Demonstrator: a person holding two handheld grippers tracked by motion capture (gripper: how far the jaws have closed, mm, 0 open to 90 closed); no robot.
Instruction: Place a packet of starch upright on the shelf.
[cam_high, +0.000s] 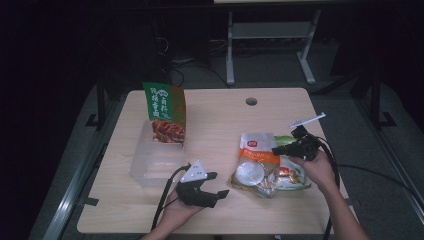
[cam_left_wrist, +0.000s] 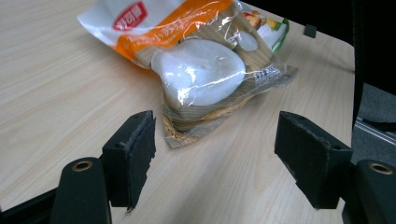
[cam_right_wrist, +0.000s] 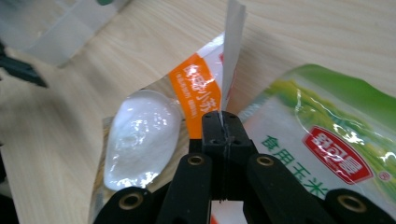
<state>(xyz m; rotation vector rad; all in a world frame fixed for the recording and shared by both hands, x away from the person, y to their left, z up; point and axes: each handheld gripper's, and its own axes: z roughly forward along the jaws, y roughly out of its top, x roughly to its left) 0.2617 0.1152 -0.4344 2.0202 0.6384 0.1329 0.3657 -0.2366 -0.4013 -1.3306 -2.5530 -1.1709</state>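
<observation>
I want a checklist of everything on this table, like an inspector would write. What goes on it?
Surface: pale wooden table, with a round hole near its far edge.
Job's things: orange snack bag lying flat, partly over a green snack bag.
Clutter: clear plastic bin with a green packet standing in it.
Grippers: right gripper shut on the orange snack bag's edge; left gripper open, pointing at the orange snack bag, apart from it.
Cables: black cable trails from the left gripper, another from the right.
Surroundings: dark floor and grey frame legs beyond the table.
</observation>
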